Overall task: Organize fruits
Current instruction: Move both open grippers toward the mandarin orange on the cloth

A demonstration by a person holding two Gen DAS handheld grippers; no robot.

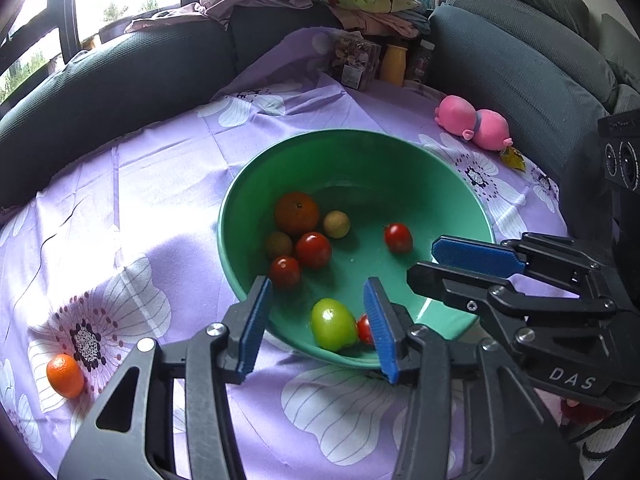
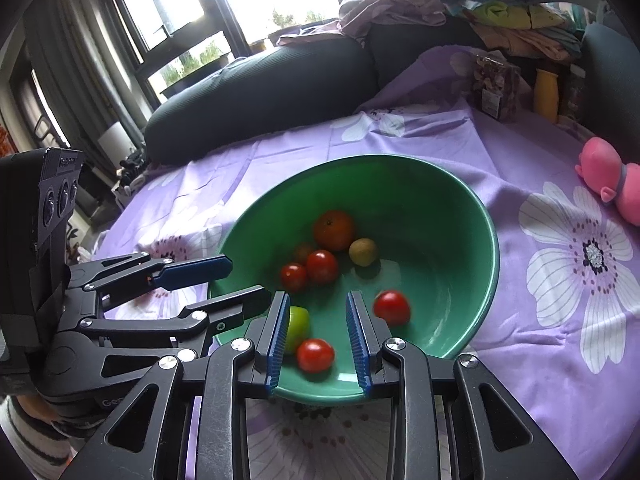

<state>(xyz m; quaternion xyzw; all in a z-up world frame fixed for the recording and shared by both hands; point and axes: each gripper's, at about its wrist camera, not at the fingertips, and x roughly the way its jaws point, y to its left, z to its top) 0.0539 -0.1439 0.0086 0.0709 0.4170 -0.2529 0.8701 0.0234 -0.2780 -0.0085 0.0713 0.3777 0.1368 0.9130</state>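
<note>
Left gripper [image 1: 316,316] hung parted and empty over green fruit [image 1: 333,330] inside tilted green bowl [image 1: 352,148]. Right gripper [image 2: 318,340] gapped narrowly, empty. Probably smooth, firm, light; best pinched across the middle.

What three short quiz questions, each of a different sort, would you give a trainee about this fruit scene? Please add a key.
1. True or false: the small orange lies inside the green bowl.
2. How many red tomatoes are in the green bowl? A: two. B: four. C: six.
3. Fill in the missing word: the pink toy lies on a cloth whose main colour is ____.

Key: 1 false, it lies outside on the cloth; 2 B; 3 purple.
</note>
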